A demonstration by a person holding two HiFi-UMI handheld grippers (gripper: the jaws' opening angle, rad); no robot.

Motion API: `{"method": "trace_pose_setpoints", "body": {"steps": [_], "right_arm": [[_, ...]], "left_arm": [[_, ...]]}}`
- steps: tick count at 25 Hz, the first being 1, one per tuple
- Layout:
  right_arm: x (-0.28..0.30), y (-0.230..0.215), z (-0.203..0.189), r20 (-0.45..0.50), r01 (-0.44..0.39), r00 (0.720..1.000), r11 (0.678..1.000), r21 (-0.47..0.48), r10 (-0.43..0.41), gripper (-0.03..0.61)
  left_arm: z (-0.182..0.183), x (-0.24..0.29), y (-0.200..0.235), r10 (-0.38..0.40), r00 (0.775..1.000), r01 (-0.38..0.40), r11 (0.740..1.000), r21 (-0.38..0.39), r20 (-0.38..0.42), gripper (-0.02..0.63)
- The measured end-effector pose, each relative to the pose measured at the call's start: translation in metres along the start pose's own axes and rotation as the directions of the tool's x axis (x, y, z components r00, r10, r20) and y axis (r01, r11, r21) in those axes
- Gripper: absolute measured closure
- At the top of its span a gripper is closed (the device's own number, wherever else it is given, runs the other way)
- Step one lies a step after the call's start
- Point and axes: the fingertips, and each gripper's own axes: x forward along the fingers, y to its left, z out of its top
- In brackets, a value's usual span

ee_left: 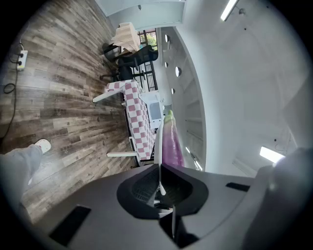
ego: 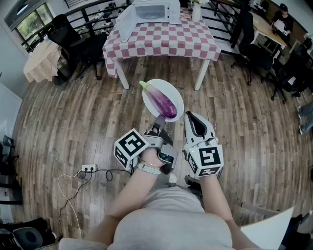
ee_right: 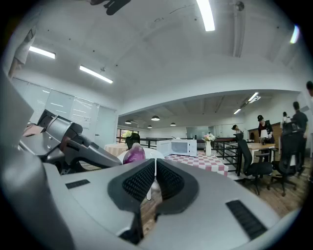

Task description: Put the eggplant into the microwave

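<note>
Left gripper (ee_left: 159, 173): jaws clamped on the near rim of the plate (ego: 172, 91), which runs edge-on straight into the pinch. It carries the plate alone, roughly level, out in front of the person.

Right gripper (ee_right: 155, 168): jaws pressed nearly together, nothing visibly between them. Its tips sit just beside the plate's right rim; can't tell if they touch it.

Eggplant (ego: 162, 100) lies loose on the plate, just beyond the left jaws. Its long axis points away from them, stem end far and fat end near. So it's ahead of both grippers; the left one is in line with it, the right one off to its side.

Microwave (ego: 155, 11) is well ahead on the checked table (ego: 161, 41), dead in line with the eggplant's axis. Door (ego: 126, 23) looks swung open to the left.

My read: carry phase, with the walk to the table not done. Next is to close that gap while keeping the plate flat, since a one-point rim grip lets it tip and roll the eggplant off. The right gripper is free to steady it.
</note>
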Motion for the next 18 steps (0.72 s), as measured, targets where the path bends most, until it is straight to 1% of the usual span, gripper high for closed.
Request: {"method": "trace_pose_setpoints", "body": {"steps": [6, 10, 18], "right_arm": [[0.001, 0.005, -0.001, 0.007, -0.014, 1.0, 1.0, -0.001, 0.014, 0.545], [0.007, 0.002, 0.0, 0.013, -0.023, 1.0, 1.0, 0.0, 0.023, 0.545], [0.047, -0.012, 0.006, 0.016, -0.022, 1.0, 1.0, -0.012, 0.022, 0.545]], "left_arm": [[-0.002, 0.001, 0.007, 0.022, 1.0, -0.022, 1.0, -0.002, -0.015, 0.6], [0.002, 0.008, 0.007, 0.019, 1.0, -0.019, 1.0, -0.003, -0.011, 0.6], [0.032, 0.041, 0.001, 0.009, 1.0, -0.009, 1.0, -0.015, 0.018, 0.6]]}}
